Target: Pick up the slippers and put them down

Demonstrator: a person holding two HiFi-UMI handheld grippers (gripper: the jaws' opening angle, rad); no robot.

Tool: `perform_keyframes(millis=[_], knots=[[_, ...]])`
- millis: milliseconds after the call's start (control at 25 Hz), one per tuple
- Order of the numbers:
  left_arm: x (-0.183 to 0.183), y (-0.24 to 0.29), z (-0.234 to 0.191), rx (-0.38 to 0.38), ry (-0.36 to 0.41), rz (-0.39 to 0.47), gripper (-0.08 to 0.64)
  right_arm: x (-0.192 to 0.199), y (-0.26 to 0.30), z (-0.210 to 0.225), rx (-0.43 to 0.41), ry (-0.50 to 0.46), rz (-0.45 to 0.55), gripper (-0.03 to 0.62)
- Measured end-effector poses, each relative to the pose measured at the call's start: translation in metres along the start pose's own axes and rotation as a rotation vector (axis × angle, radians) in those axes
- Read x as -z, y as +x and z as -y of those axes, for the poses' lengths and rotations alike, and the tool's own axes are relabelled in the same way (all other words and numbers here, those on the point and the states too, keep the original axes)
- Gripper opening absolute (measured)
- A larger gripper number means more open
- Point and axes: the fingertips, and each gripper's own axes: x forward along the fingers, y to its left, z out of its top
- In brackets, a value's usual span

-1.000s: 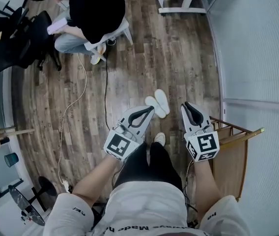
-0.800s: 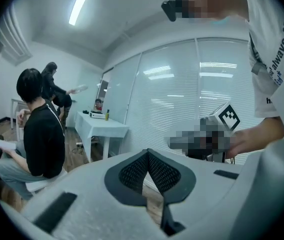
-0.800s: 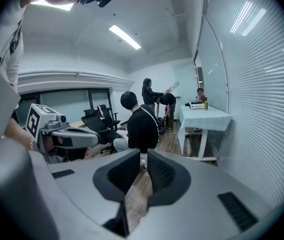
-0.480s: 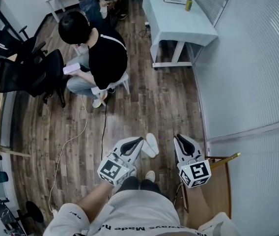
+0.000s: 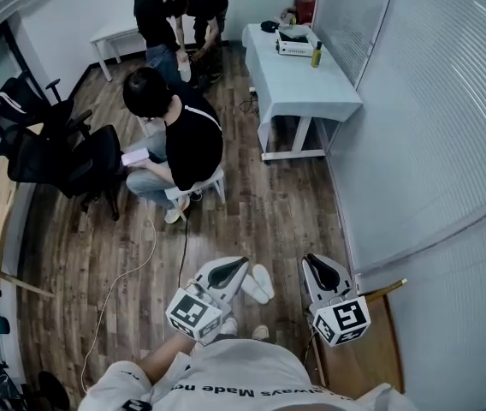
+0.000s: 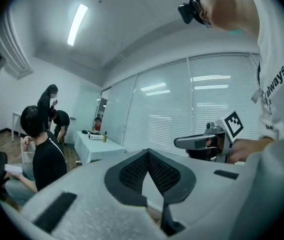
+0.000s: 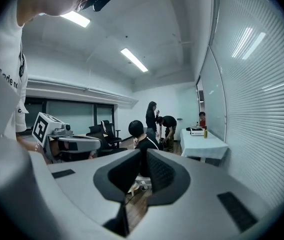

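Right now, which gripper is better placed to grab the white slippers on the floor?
Left, probably: in the head view the left gripper shows right beside the white slippers, while the right gripper sits farther off to the side.

Ahead: bare wood floor [image 5: 299, 204] runs open from the grippers to the table.
Between grippers: a clear gap separates the left gripper [image 5: 241, 264] from the right gripper [image 5: 311, 260]; the slippers [image 5: 258, 282] lie on the floor below it.
Right: the blind wall [image 5: 431, 144] is close beside the right gripper; a wooden rack [image 5: 363, 371] stands against it, below that gripper.
Left: a cable [image 5: 140, 264] trails over open floor.
Left ahead: a seated person [image 5: 187, 139] and office chairs [image 5: 55, 157] block the way.
Far: the table [image 5: 299, 75] stands by the wall, with standing people [image 5: 174, 11] beside it, narrowing the passage.
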Motion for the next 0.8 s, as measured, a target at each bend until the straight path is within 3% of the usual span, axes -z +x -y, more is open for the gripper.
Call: perform_keyframes(millis=[400,800], knots=[[-0.04,-0.032,0.031,0.006,0.032,0.033,0.011,-0.035,-0.034,-0.036,-0.002,-0.026,0.049,0.043],[-0.048,-0.029,0.04,0.031,0.032,0.051,0.011,-0.046,-0.041,-0.041,0.006,-0.035,0.058,0.029]])
